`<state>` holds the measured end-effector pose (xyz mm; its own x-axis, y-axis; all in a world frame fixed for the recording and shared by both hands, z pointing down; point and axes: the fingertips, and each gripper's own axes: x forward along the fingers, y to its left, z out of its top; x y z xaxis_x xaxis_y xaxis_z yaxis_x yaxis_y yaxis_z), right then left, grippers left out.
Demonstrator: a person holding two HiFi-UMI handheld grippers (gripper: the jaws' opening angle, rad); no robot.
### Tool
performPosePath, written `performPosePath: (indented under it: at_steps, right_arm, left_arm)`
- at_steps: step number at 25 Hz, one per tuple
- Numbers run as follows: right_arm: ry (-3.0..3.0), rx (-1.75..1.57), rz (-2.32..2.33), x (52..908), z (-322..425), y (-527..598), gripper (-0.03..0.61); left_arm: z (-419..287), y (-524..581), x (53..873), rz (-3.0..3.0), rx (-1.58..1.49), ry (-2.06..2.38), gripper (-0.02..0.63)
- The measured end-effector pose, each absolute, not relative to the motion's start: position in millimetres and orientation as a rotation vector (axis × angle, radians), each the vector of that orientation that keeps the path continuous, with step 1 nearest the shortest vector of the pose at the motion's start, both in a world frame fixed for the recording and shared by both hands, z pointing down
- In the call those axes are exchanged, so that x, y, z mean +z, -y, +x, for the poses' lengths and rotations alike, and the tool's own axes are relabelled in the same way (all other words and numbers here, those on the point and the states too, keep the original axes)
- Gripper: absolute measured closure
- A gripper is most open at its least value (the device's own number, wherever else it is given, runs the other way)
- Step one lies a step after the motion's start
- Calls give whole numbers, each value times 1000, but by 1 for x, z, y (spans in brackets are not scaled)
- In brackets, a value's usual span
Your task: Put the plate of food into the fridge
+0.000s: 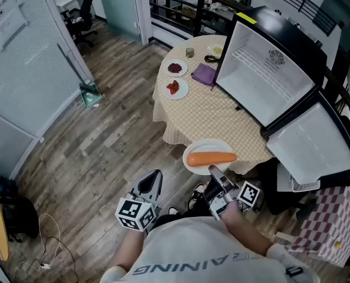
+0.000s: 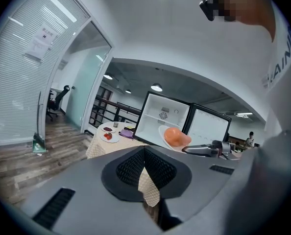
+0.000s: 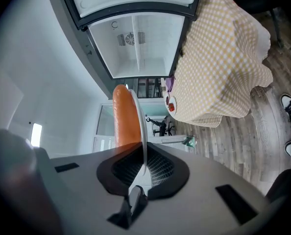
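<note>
A white plate (image 1: pixel 205 152) with a long orange piece of food (image 1: pixel 211 157) hangs just off the near edge of the round table (image 1: pixel 222 117). My right gripper (image 1: pixel 214 171) is shut on the plate's near rim. In the right gripper view the plate (image 3: pixel 142 126) stands edge-on between the pads, with the food (image 3: pixel 125 116) on its left. The small fridge (image 1: pixel 269 69) stands on the table with its door (image 1: pixel 313 143) swung open and its white inside bare. My left gripper (image 1: pixel 150 183) hangs low beside the right one, shut on nothing (image 2: pixel 144 153).
On the yellow checked cloth lie two small plates of red food (image 1: pixel 175 68) (image 1: pixel 176 88), a purple cloth (image 1: pixel 204 74) and a cup (image 1: pixel 190 52). A checked seat (image 1: pixel 334 217) stands at the right. A broom and dustpan (image 1: pixel 89 93) lean at the left wall.
</note>
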<state>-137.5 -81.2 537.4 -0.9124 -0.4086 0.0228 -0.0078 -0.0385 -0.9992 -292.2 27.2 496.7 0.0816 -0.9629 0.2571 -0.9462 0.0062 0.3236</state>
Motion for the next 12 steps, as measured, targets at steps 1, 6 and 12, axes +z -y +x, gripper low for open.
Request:
performPosePath:
  at_steps: [1,6,12]
  right_arm:
    - [-1946,-2029,-458,540,-136,88,545]
    - [-1903,-1999,-501,545,-136,131,545]
    - [-1868,-1959,-539,544,-130,193,545]
  left_arm:
    - [-291,-18,498,1973,-47,1867,604]
    - [-295,34,503,2020,-8,1809,604]
    - [-297,107,494,2083,33,1770,604]
